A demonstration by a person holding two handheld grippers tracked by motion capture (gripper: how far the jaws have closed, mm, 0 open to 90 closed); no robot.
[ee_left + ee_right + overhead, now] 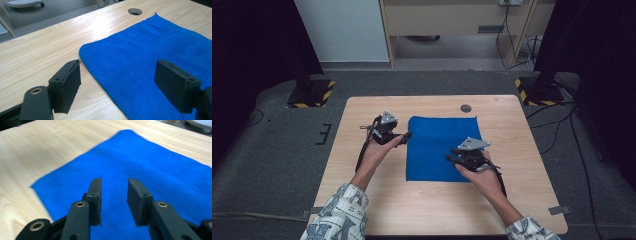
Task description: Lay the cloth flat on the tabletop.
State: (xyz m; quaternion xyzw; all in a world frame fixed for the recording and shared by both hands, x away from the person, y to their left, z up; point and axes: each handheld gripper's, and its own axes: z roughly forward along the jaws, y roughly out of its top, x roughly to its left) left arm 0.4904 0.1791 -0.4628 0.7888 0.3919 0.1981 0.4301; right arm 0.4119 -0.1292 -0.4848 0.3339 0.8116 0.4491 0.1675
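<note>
Blue cloth (442,148): microfibre, flat at centre of wooden table (362,115). Judged light, limp, grippy; best pinched at an edge or corner. Left gripper (404,135) at its left edge, jaws spread, empty. Right gripper (451,155) above near-right part, jaws narrowly apart, holding nothing.

Light wooden tabletop (432,210) on grey carpet (272,165). Round cable hole (466,108) near its far edge, right of centre. Two black stands on yellow-and-black striped bases, far left (311,93) and far right (539,91). Cables (562,125) trail across the floor at right. Wooden cabinet (452,17) against the back.
</note>
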